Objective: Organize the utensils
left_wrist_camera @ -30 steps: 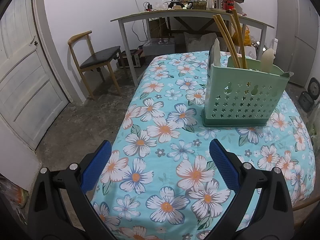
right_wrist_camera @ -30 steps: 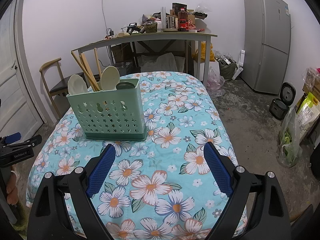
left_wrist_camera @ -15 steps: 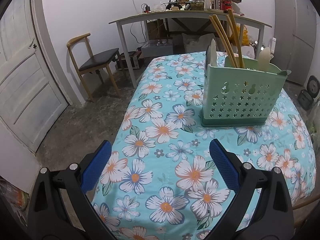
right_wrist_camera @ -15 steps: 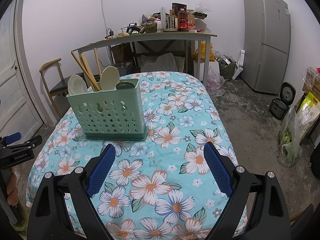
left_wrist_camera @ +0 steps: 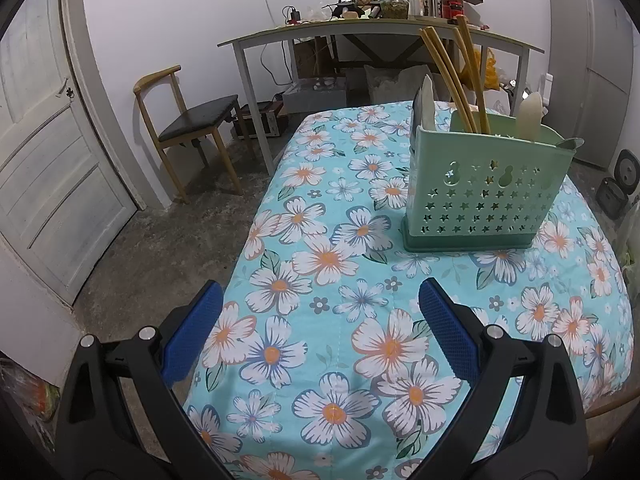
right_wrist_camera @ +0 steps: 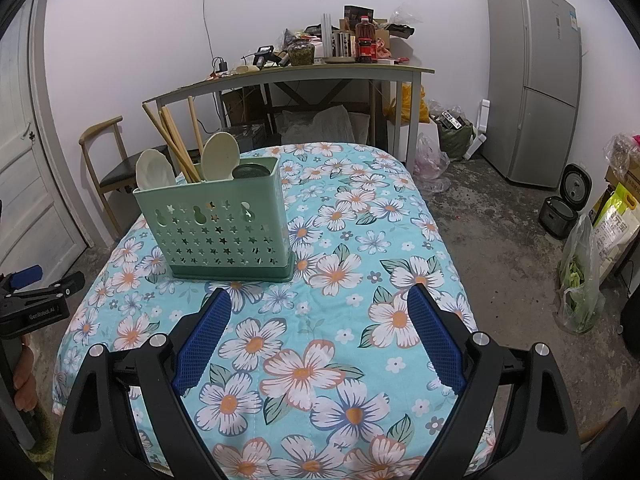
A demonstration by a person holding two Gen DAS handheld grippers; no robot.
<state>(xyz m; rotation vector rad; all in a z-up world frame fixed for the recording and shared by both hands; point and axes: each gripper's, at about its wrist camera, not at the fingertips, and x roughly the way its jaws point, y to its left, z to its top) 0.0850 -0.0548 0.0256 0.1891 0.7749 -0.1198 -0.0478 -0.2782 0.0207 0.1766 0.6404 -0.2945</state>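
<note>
Presently, the green utensil caddy [right_wrist_camera: 218,228] stood toward the far edge of the floral tablecloth [right_wrist_camera: 304,368], holding chopsticks [right_wrist_camera: 172,140] and pale spoons [right_wrist_camera: 219,156]. Left gripper [left_wrist_camera: 320,332] and right gripper [right_wrist_camera: 318,334]: both spread wide, empty, hovering over the near edge. Risk: a careless reach could tip the tall caddy by snagging protruding chopsticks. Against the earlier frame, only the left view had crept slightly nearer.
</note>
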